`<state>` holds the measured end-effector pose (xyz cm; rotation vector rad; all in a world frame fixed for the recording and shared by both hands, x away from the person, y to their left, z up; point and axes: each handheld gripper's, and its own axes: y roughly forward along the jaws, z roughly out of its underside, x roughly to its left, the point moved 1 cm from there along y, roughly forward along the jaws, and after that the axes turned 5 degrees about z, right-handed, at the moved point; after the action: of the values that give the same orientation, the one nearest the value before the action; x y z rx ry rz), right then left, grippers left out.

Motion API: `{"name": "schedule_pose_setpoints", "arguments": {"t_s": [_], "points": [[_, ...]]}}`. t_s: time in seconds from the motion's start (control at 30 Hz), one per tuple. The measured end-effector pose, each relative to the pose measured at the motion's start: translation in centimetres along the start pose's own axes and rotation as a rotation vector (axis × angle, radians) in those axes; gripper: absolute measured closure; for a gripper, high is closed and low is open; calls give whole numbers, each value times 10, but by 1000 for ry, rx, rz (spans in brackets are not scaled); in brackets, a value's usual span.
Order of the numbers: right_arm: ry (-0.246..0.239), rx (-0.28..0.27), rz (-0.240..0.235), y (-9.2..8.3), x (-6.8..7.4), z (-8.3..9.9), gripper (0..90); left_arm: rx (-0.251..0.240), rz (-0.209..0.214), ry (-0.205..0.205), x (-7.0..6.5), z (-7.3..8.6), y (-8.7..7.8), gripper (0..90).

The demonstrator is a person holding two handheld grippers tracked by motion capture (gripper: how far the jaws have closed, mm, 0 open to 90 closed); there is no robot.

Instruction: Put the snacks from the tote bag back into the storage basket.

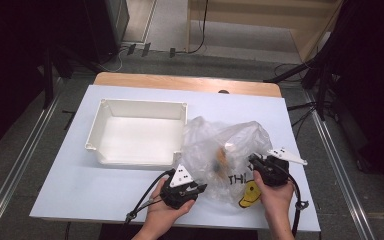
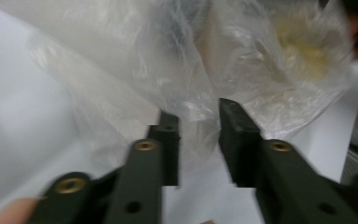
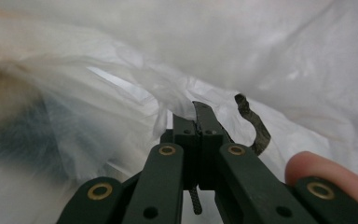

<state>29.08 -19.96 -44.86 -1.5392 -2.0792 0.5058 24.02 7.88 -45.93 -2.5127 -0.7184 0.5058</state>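
A white tray (image 1: 137, 131) is sitting well off to the far left of the left gripper (image 1: 196, 189), on the white table (image 1: 65, 190). The left gripper is resting low on the table in the person's left hand (image 1: 162, 212), its jaws standing partly apart; in the left gripper view (image 2: 197, 119) the clear plastic bag (image 2: 177, 70) is bulging just ahead of the tips and a fold is lying in the gap, with neither pad pressing on it. The bag (image 1: 227, 152) is lying crumpled between the two grippers, with dark and orange things blurred inside it. To its right, the right gripper (image 1: 254, 161) is reaching into the bag's edge, and in the right gripper view (image 3: 196, 109) its jaws are pinching together on a gathered fold of the bag (image 3: 177, 100). A yellow item (image 1: 250, 195) is lying just beside the right hand (image 1: 275, 195)
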Motion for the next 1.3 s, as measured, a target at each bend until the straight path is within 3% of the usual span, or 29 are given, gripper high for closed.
{"name": "schedule_pose_setpoints", "arguments": {"t_s": [0.03,0.07,0.1,0.13,0.17,0.23,0.33,0.4,0.47,0.5,0.57,0.63,0.67,0.7,0.73,0.77,0.8,0.83,0.9,0.97,1.0,1.03,1.2,1.3], "points": [[3,35,-2,7,0,6,900,-74,-24,21,-4,-8,-14,578],[3,35,-2,7,0,6,900,-74,-24,21,-4,-8,-14,518],[-5,51,-6,11,1,9,900,-131,-53,25,-6,-16,-25,466],[-5,51,-6,11,1,9,900,-131,-53,25,-6,-16,-25,430],[-11,63,-8,14,3,11,900,-195,-94,14,-5,-26,-35,346],[-17,70,-8,16,5,12,900,-246,-131,2,-3,-38,-42,246],[-27,82,-7,17,6,15,900,-265,-163,-13,1,-52,-44,134],[-48,92,-8,20,9,17,900,-249,-149,-29,11,-70,-38,143],[-62,99,-10,19,10,17,900,-231,-147,-42,15,-77,-32,147],[-73,99,-11,18,10,17,900,-231,-147,-42,15,-77,-32,183],[-77,93,-14,15,6,16,900,-168,-146,-26,17,-77,-20,496],[-66,72,-40,10,2,14,867,-126,-109,-28,16,-70,-12,726],[-66,72,-40,10,2,14,867,-126,-109,-28,16,-70,-12,785],[-62,54,-57,6,0,12,807,-109,-98,-36,16,-65,-8,785],[-50,26,-69,0,-2,8,739,-99,-93,-44,16,-60,-4,840],[-29,-28,-66,-10,-6,2,656,-75,-96,-61,17,-51,2,873],[-29,-28,-66,-10,-6,2,656,-75,-96,-61,17,-51,2,879],[-3,-91,-67,-21,-10,-4,587,-43,-90,-78,18,-42,9,885],[-5,-139,-73,-32,-11,-10,545,-17,-93,-75,18,-33,16,889],[-26,-200,-72,-45,-8,-18,500,-8,-93,-75,18,-30,18,889],[-26,-200,-72,-45,-8,-18,500,-6,-95,-75,17,-27,20,889],[-49,-251,-72,-55,-4,-24,426,-2,-96,-73,18,-25,22,887],[-104,-298,-70,-71,12,-35,300,-14,-83,-61,17,-13,28,882],[-153,-370,-50,-81,29,-41,262,-16,-91,-55,15,-4,33,881]]}}
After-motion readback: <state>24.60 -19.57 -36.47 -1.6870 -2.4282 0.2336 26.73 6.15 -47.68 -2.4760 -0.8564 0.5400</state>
